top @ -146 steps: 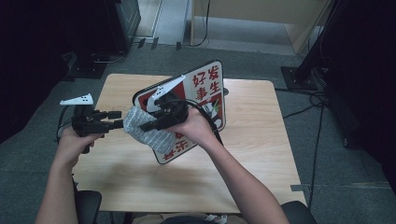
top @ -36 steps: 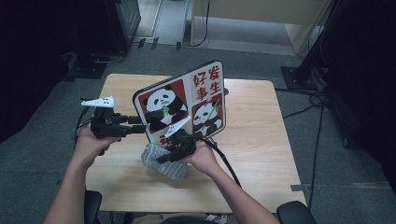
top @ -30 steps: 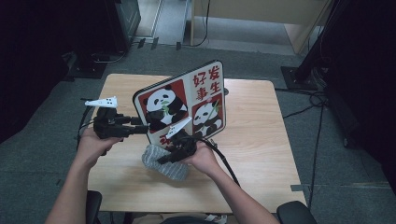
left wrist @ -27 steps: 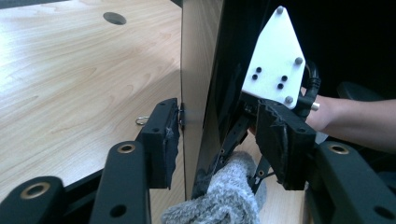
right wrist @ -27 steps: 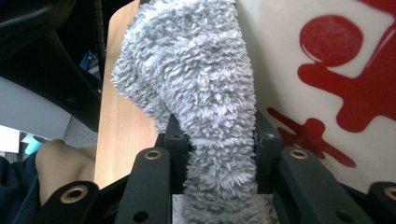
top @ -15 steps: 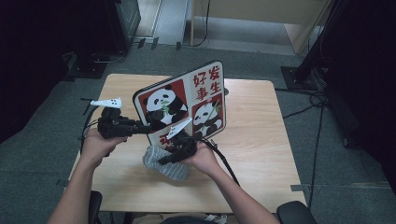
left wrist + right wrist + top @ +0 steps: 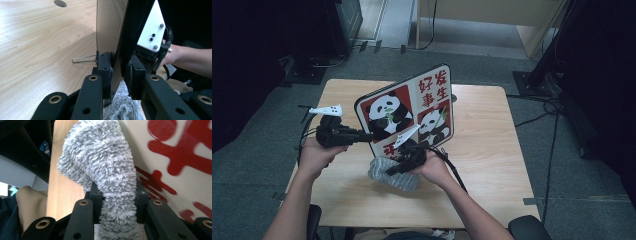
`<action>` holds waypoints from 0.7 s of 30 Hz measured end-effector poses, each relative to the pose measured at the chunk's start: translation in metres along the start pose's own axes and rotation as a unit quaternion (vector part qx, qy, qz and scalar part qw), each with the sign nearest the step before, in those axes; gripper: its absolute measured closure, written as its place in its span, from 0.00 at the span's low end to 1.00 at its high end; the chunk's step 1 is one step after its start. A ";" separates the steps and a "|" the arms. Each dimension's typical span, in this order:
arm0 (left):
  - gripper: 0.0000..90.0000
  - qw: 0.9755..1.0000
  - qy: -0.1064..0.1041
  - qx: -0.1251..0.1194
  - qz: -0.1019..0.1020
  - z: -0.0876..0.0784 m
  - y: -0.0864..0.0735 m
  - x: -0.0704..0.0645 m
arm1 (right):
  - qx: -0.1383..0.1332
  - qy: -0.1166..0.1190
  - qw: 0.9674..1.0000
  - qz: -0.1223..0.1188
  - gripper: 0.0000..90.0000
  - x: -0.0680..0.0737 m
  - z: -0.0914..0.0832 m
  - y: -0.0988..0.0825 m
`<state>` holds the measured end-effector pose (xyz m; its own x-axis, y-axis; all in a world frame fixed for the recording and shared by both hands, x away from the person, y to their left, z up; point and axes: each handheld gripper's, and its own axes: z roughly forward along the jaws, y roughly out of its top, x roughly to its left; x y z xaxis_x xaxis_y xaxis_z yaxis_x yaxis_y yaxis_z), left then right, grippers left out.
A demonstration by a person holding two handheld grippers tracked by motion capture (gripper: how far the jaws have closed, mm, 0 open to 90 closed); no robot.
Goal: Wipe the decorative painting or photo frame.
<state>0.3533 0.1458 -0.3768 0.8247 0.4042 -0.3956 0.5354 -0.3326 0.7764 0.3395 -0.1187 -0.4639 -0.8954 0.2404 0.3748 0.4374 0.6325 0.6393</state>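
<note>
the panda board [image 7: 409, 112] is stood up on its edge on the table [image 7: 492, 145], tilted a little, near the middle. it is likely held up this way so that its front can be wiped. its left edge is pinched by the left gripper [image 7: 362, 136]. in the left gripper view the thin board [image 7: 110, 32] is seen between the two black fingers [image 7: 103, 66], and both are pressed on it. these fingers have just been closing, and now the board is squeezed tight, so it is kept from falling over.

the fluffy grey cloth [image 7: 389, 174] is kept low, at the bottom of the board, just above the table. it is gripped by the right gripper [image 7: 398, 167]. in the right gripper view the cloth [image 7: 105, 170] is bunched up between the fingers [image 7: 141, 195], which are closed on it. the cloth is right beside the red marks on the board's front, and whether it touches them cannot be told. it is probably held there so the lower part can be rubbed clean.

a small wire clip [image 7: 83, 59] is seen at the back of the board.
</note>
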 end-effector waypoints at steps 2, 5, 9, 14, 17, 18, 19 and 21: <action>0.85 1.000 0.000 0.000 0.000 0.000 0.000 0.000 | 0.003 -0.004 1.000 0.002 0.78 -0.003 -0.003 -0.002; 0.85 1.000 0.001 0.000 0.000 0.000 0.000 0.000 | 0.006 -0.012 1.000 0.009 0.78 -0.008 -0.007 -0.005; 0.85 1.000 0.001 -0.001 -0.002 0.000 0.000 0.000 | 0.007 -0.023 1.000 0.010 0.78 -0.010 -0.012 -0.007; 0.84 1.000 -0.002 -0.001 -0.010 0.000 0.000 0.001 | 0.007 -0.035 0.999 0.011 0.77 -0.014 -0.019 -0.009; 0.84 1.000 -0.003 0.000 -0.009 0.000 0.000 0.001 | 0.003 -0.027 1.000 0.007 0.78 -0.014 -0.025 -0.009; 0.84 1.000 -0.004 0.000 -0.009 0.000 0.000 0.001 | 0.003 -0.025 1.000 0.007 0.78 -0.013 -0.028 -0.009; 0.84 1.000 -0.004 0.000 -0.009 0.000 -0.001 0.001 | 0.002 -0.025 1.000 0.004 0.78 -0.012 -0.030 -0.008; 0.84 1.000 -0.003 0.000 -0.009 0.000 -0.001 0.000 | -0.002 -0.024 1.000 -0.001 0.78 -0.010 -0.036 -0.007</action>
<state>0.3534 0.1463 -0.3773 0.8163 0.4045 -0.4123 0.5497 -0.3247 0.7697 0.3482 -0.1521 -0.4475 -0.8988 0.2755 0.3409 0.4367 0.6295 0.6427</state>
